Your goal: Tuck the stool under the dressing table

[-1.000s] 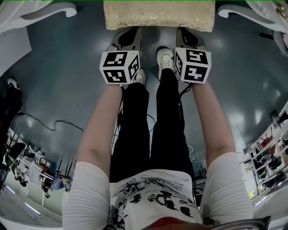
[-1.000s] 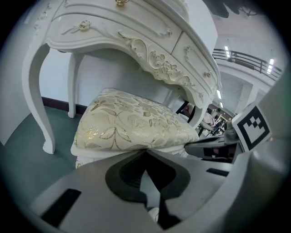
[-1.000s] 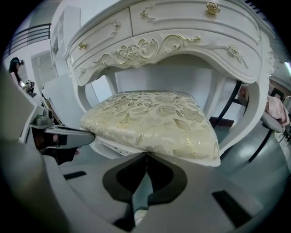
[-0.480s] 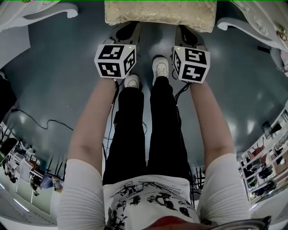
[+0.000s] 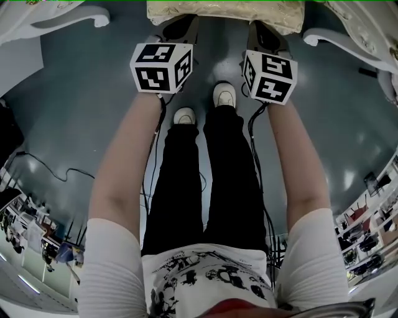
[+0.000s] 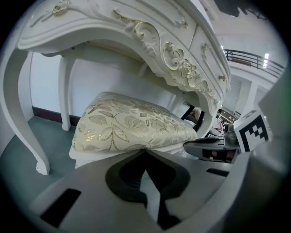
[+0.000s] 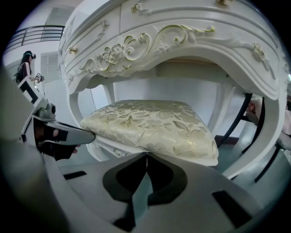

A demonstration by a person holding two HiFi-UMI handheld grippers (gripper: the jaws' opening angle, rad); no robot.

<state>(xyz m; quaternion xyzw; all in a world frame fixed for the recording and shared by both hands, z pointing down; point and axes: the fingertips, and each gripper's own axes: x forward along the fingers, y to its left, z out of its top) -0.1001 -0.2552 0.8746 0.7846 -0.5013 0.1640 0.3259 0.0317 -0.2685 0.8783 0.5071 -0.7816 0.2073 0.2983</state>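
Observation:
The stool (image 5: 225, 12) has a cream and gold floral cushion on a white frame and shows at the top edge of the head view. It stands partly under the white carved dressing table (image 6: 136, 32), between the table's curved legs. My left gripper (image 5: 183, 25) is shut, its tips against the near edge of the seat (image 6: 132, 125). My right gripper (image 5: 262, 30) is also shut and meets the same edge further right. In the right gripper view the cushion (image 7: 154, 123) lies just beyond the shut tips (image 7: 146, 154), with the table's apron (image 7: 182, 32) arching over it.
White table legs (image 5: 81, 13) (image 5: 329, 37) curve out on both sides of the stool. The person's white shoes (image 5: 222, 94) stand just behind the grippers on the grey-green floor. Black cables (image 5: 50, 171) trail at the left. Dark chair legs (image 7: 236, 123) stand behind, at the right.
The stool has slid forward, further under the table, so less of its cushion shows in the head view. Both grippers and the person's feet have moved forward with it.

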